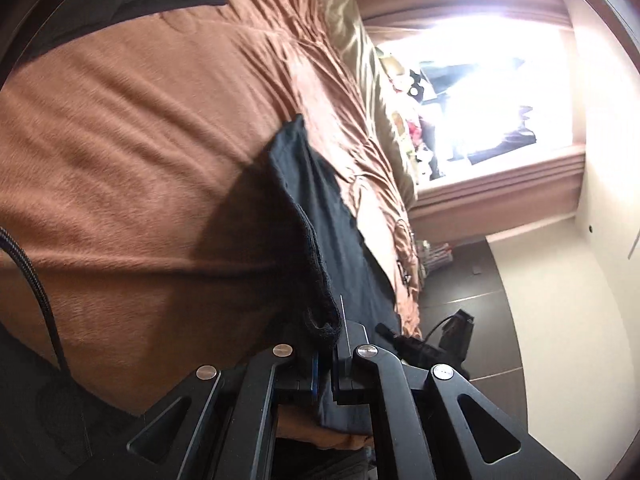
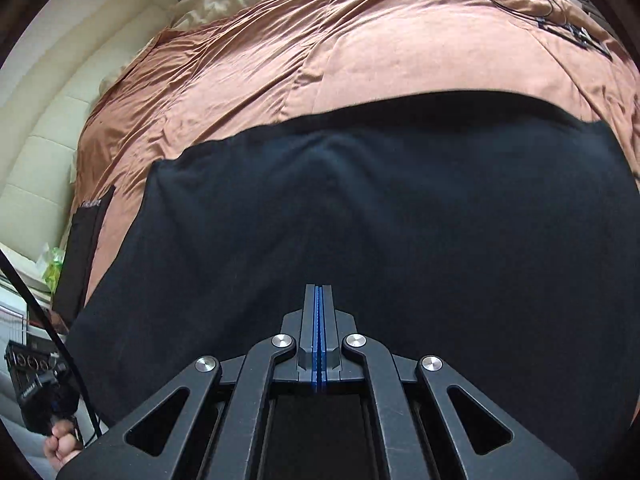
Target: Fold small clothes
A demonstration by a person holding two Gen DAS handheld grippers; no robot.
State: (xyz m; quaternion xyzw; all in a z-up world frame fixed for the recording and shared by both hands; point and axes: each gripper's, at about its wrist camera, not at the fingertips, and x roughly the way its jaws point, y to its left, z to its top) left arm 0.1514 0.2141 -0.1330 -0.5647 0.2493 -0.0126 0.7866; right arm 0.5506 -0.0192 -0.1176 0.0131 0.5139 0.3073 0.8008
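Folding well here means carrying the pinched hem low and level across the brown bedspread [image 2: 280,72], so the black garment [image 2: 360,220] lands edge on edge without bunching. It lies spread over the bed's near half, close to the side edge. Left gripper [image 1: 334,344], tilted sideways along that edge, pinches a ribbed black hem that droops over its fingertips. Right gripper [image 2: 319,292] hovers level over the cloth, jaws pressed together, apparently holding nothing.
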